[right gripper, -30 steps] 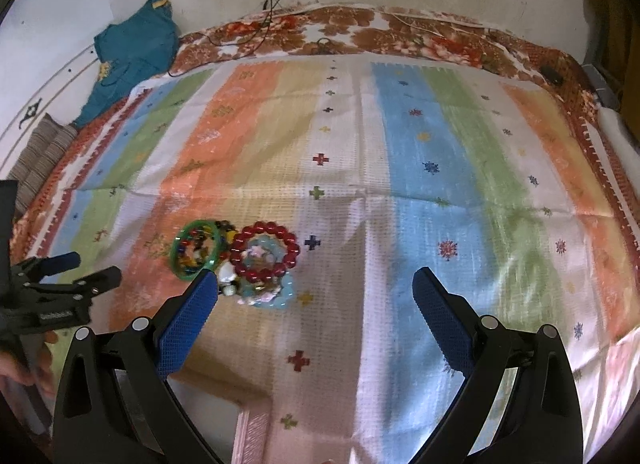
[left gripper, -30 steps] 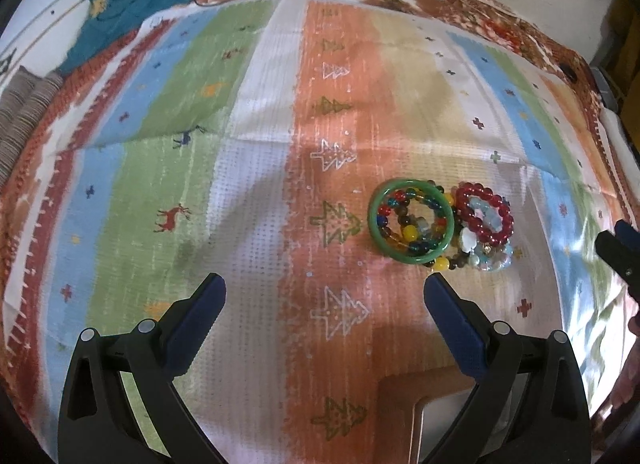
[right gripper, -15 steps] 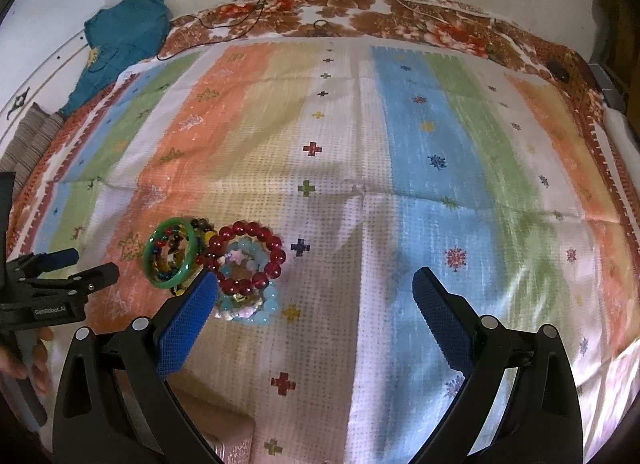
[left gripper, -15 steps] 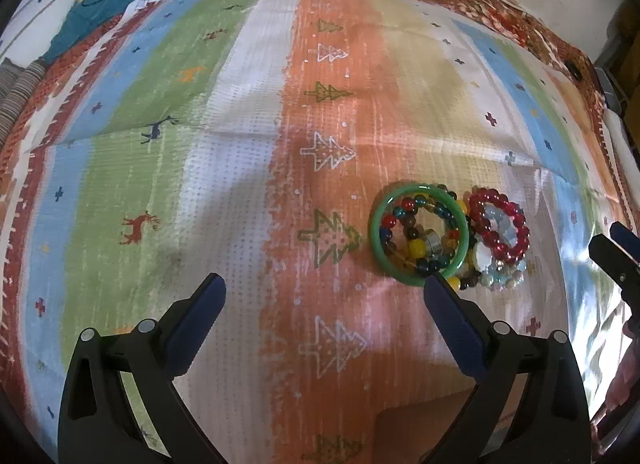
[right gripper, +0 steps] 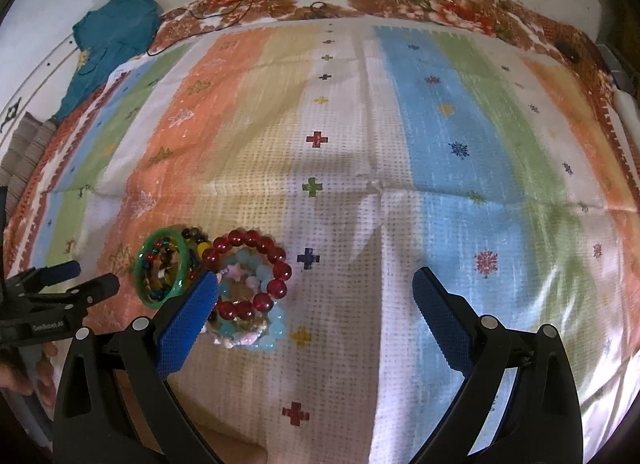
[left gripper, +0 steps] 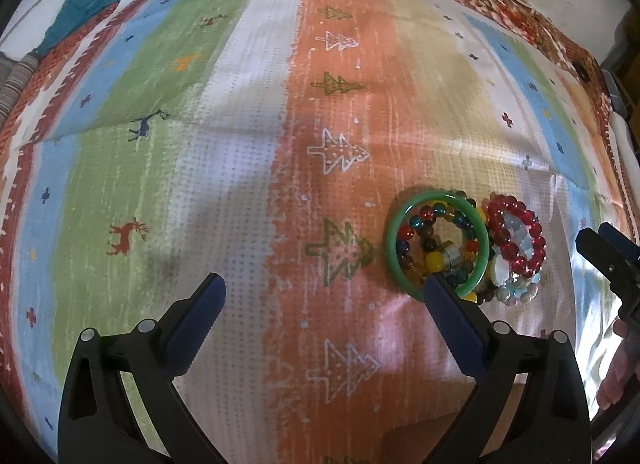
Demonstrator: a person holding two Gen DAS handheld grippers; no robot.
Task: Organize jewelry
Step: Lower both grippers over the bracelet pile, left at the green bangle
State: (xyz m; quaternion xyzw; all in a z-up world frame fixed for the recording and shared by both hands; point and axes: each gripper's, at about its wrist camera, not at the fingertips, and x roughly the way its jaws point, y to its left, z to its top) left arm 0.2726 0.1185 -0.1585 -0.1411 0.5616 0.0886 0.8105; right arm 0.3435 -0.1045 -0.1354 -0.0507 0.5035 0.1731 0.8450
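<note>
A pile of bracelets lies on the striped cloth [left gripper: 248, 184]. A green bangle [left gripper: 394, 248] rings a multicoloured bead bracelet [left gripper: 430, 262]. Beside it a red bead bracelet [left gripper: 516, 230] lies on pale blue and pink bead bracelets [left gripper: 516, 290]. My left gripper [left gripper: 320, 288] is open and empty; its right fingertip overlaps the bangle's near edge. In the right wrist view the green bangle [right gripper: 180, 264], red bracelet [right gripper: 248, 272] and pale blue beads [right gripper: 264, 334] sit at my right gripper's left fingertip. My right gripper [right gripper: 314, 288] is open and empty.
A teal garment [right gripper: 112, 40] and a black cable [right gripper: 240, 8] lie at the far left edge of the bed. A tan box edge [left gripper: 432, 436] shows under the left gripper. The wall rises behind the bed.
Both grippers have moved forward and closer to the bracelet pile, which now sits lower and larger in both views. Both stay open. The bracelets have not moved.
</note>
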